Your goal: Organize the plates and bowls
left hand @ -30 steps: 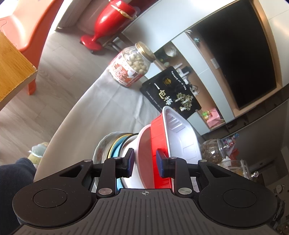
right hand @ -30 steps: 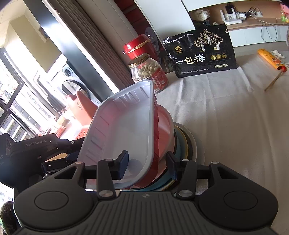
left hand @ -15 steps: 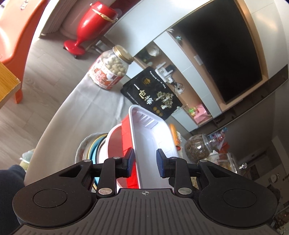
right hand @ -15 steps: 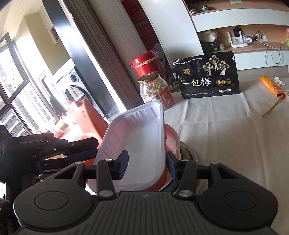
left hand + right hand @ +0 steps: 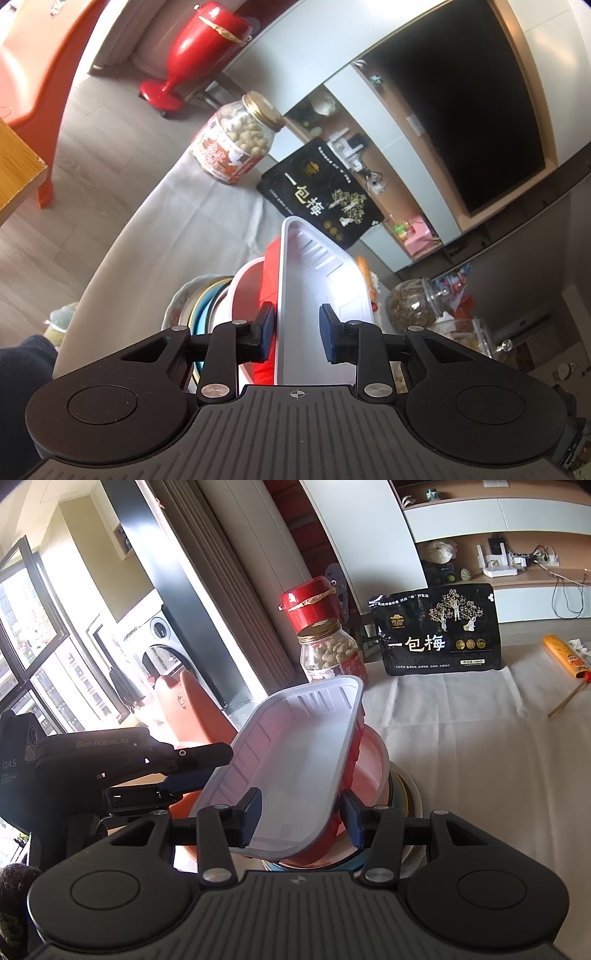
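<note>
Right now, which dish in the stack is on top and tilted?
The rectangular tray, white inside and red outside. It leans at an angle atop the round pink bowl; the plates underneath lie flat, nested.

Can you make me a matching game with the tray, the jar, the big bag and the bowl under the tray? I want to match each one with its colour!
Things:
1. tray
2. jar lid
3. snack bag
4. bowl under the tray

Colours:
A. black with gold trees
B. white inside, red outside
C. pink-red inside with a white rim
D. gold

Pairs: 1-B, 2-D, 3-A, 4-C
</note>
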Demonstrator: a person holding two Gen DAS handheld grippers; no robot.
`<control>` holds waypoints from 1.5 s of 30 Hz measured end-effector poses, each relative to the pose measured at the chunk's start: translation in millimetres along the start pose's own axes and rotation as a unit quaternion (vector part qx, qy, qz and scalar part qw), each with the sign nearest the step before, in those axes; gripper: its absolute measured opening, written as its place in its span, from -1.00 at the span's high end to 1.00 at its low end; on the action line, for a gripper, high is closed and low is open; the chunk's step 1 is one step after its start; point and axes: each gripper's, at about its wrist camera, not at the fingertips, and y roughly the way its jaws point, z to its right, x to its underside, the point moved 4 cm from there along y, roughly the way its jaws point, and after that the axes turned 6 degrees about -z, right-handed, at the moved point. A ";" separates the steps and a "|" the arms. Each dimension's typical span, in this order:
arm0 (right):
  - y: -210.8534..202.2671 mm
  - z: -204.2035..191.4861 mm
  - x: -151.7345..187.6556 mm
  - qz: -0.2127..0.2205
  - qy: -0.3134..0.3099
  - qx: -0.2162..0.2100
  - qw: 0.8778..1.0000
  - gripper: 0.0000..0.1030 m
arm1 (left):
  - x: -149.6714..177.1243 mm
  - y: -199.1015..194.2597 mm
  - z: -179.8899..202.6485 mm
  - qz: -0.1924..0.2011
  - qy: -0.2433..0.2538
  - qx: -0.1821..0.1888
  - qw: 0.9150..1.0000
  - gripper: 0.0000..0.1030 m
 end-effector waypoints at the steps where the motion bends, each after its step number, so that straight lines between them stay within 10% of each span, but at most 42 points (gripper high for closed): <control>1: -0.1 0.1 0.2 0.000 0.000 0.001 1.000 0.07 | 0.3 0.0 0.2 0.000 0.000 0.000 1.000 0.44; 21: -1.9 -0.6 5.2 0.001 0.005 0.012 1.000 0.07 | -0.5 0.5 3.2 0.001 0.007 -0.002 1.000 0.44; 29: -20.3 5.9 4.4 0.033 0.013 0.039 0.999 0.07 | 3.5 -26.0 22.7 0.060 0.068 -0.039 0.995 0.44; 38: -66.4 -3.9 31.5 0.084 -0.006 0.064 0.994 -0.15 | 77.8 -58.5 48.9 0.134 0.208 -0.124 0.961 0.64; 45: -82.5 -3.9 95.0 0.050 -0.022 0.072 0.996 -0.35 | 168.5 -51.5 54.9 0.102 0.269 -0.178 0.941 0.65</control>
